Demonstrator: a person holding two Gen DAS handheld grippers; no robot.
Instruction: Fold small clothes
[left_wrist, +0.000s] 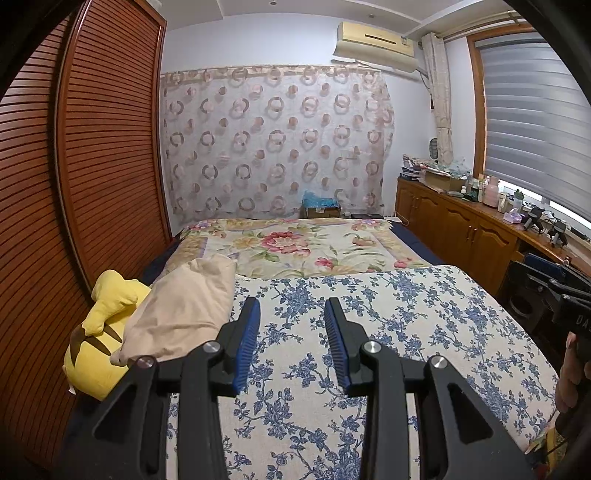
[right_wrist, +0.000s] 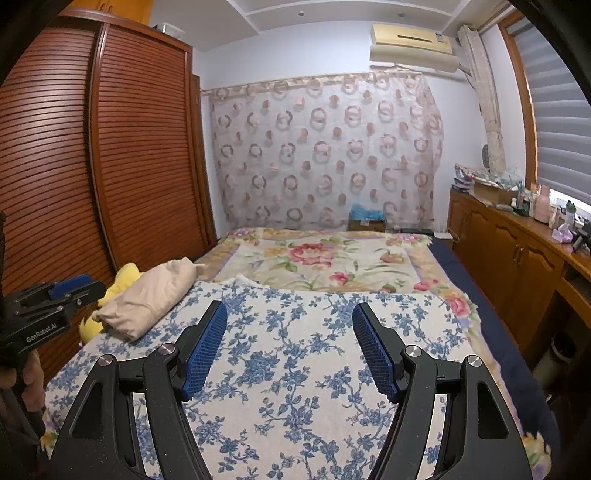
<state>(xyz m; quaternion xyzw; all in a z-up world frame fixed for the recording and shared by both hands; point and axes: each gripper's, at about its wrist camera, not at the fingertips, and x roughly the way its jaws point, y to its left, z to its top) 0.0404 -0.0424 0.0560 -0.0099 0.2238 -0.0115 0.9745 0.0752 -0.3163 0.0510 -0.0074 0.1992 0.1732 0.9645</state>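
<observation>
Beige cotton-like cloth, the small garment, is lying bunched in a soft, rumpled mound near the left edge of the bed, on the blue-and-white floral sheet. It is showing loose creases and a rounded, puffed shape, with no neat fold lines; its far end is tapering to a blunt point. In the right wrist view the same garment is sitting well to the left of that gripper. Its left side is leaning against a yellow plush toy with dark stripes, which is wedged beside the slatted wooden wardrobe.

The left gripper is hovering above the sheet just right of the garment, its blue-padded jaws standing partly apart with nothing between them. The right gripper is hanging over the middle of the sheet, its jaws spread wider and likewise gripping nothing. A hand is holding the left gripper's handle at the left edge of the right wrist view.

Beyond the sheet, a pink-flowered blanket is covering the far half of the bed.
</observation>
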